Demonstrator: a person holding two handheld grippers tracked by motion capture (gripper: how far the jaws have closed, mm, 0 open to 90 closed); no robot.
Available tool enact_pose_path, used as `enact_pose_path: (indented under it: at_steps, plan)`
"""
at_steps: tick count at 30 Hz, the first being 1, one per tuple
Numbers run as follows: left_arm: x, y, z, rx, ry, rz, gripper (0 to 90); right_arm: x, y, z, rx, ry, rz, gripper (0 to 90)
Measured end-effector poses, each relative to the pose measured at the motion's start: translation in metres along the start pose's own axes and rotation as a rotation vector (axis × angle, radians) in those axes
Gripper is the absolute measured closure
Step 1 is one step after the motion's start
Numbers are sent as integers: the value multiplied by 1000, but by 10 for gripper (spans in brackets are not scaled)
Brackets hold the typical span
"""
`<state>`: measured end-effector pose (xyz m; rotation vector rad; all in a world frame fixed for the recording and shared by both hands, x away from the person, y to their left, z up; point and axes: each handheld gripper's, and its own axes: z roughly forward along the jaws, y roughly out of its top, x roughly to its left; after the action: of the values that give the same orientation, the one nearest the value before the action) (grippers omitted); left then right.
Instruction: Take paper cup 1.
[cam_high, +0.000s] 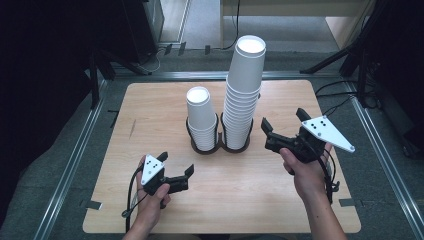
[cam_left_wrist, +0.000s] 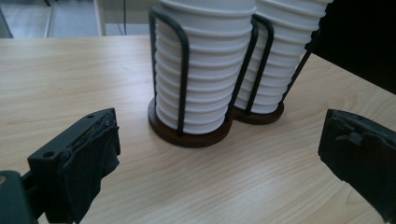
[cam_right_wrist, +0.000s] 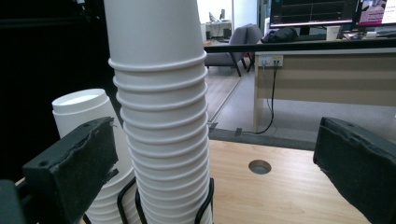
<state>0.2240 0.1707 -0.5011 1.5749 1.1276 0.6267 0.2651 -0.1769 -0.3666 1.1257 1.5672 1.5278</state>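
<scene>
Pale wooden table (cam_high: 250, 200), grey floor (cam_high: 45, 165), desk with monitors (cam_right_wrist: 327, 14) beyond, both tongs released, empty

Both forearms come in from the near edge. The left hand (cam_high: 152, 192) holds the left gripper (cam_high: 176, 166) low at the near left, jaws spread wide, pointing right and a bit far. The right hand (cam_high: 305, 172) holds the right gripper (cam_high: 282, 121) higher on the right, jaws wide apart too, aimed left.
</scene>
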Motion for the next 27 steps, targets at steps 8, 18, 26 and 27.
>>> enact_pose_path:
  at_steps: [8, 18, 26, 27]
  plan:
    - [-24, 10, 23, 5, -17, 12, 0, 10, 10, 8, 5, 15, -13, 0]
    - [-49, 23, 47, 11, -35, 51, 0, 20, 16, 24, 25, 5, 3, 0]
    - [-67, 36, 62, -21, -41, 55, 0, 27, 21, 35, 21, 15, -1, 0]
    - [-69, 37, 65, -24, -43, 51, 0, 29, 22, 37, 20, 17, 0, 0]
